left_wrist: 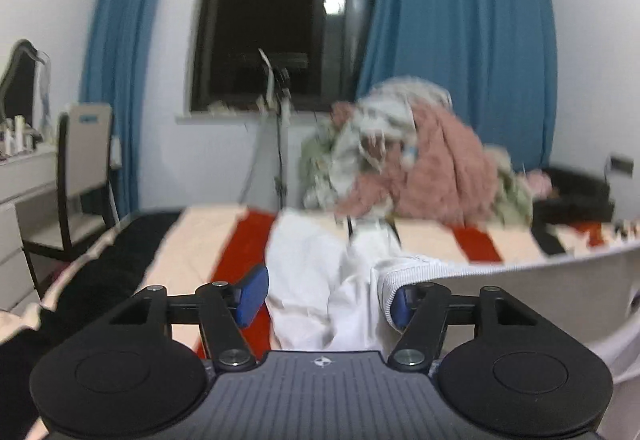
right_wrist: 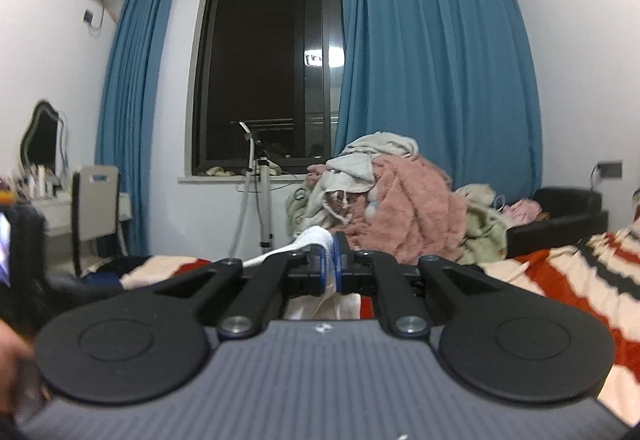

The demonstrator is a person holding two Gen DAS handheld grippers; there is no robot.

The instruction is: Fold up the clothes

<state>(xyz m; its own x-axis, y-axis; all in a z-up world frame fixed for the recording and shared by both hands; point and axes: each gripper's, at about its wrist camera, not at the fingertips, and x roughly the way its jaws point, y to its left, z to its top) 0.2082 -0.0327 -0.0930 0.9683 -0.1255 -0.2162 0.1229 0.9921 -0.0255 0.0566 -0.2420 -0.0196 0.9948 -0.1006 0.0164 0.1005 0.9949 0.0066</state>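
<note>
The left gripper is standing open around the white garment lying on the striped bed; the right gripper is pinching its ribbed hem. Blur is probably hiding contact. One-sided tension risks dragging it toward the clothes pile.
</note>
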